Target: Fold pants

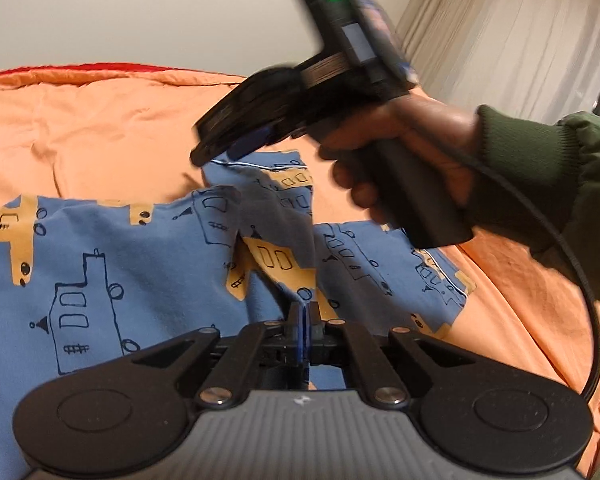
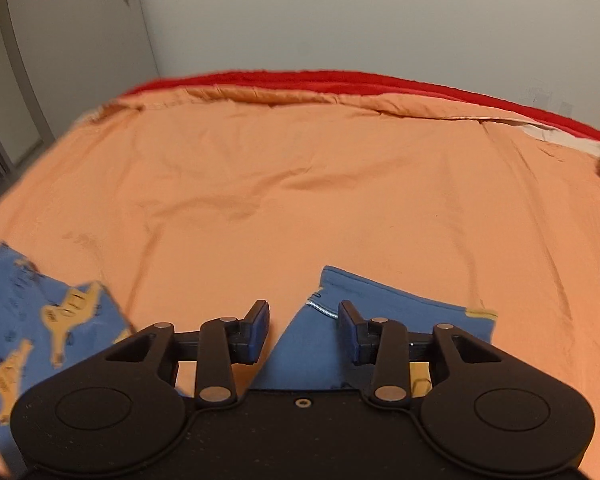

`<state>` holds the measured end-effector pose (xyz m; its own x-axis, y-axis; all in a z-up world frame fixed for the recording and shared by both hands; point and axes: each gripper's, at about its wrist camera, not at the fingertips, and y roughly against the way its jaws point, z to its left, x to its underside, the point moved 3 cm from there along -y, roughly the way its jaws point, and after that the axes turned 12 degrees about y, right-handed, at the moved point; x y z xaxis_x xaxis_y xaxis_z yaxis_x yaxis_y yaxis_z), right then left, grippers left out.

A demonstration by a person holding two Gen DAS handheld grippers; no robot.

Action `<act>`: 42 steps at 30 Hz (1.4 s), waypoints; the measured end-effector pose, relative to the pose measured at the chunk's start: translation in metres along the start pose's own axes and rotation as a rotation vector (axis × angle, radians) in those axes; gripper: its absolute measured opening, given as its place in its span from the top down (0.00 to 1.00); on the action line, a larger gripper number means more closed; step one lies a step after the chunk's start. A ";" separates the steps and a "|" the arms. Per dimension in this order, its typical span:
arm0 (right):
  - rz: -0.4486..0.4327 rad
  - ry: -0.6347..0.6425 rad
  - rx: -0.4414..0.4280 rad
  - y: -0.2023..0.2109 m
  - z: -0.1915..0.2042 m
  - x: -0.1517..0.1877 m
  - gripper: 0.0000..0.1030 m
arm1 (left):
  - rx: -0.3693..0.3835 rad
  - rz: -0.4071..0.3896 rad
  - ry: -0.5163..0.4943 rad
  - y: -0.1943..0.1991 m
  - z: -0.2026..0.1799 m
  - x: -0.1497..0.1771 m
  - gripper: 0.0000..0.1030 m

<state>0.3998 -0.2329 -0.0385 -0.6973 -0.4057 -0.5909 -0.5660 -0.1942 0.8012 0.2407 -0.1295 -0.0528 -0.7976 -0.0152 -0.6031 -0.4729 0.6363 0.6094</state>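
Note:
Blue pants (image 1: 100,272) with orange and black house prints lie on an orange bedsheet (image 1: 80,128). My left gripper (image 1: 305,312) is shut on a raised fold of the pants near their middle. My right gripper shows in the left wrist view (image 1: 216,152), held in a hand, its tips at a lifted edge of the pants. In the right wrist view my right gripper (image 2: 303,330) is open, its jaws wide apart over a blue pants corner (image 2: 380,320). More pants fabric (image 2: 40,328) lies at the lower left.
The orange sheet (image 2: 300,180) covers a wide bed with a red cover edge (image 2: 340,80) at the far side. A white door (image 2: 72,40) stands far left. Curtains (image 1: 500,40) hang at the right. A black cable (image 1: 588,300) trails from the right gripper's handle.

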 end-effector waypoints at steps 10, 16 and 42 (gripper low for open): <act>-0.186 -0.162 0.071 0.058 -0.031 0.030 1.00 | -0.005 -0.010 -0.040 0.012 -0.003 0.001 1.00; -0.361 -0.262 0.148 0.174 -0.060 0.105 1.00 | 0.009 -0.017 -0.182 0.031 -0.029 0.010 1.00; -0.319 -0.564 0.092 0.178 -0.077 0.301 0.54 | -0.131 0.304 -0.651 -0.110 -0.154 -0.067 0.19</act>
<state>0.1231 -0.4588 -0.0670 -0.5988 0.1949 -0.7768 -0.8009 -0.1402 0.5822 0.2888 -0.3171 -0.0006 -0.5361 0.6351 -0.5561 -0.3393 0.4411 0.8309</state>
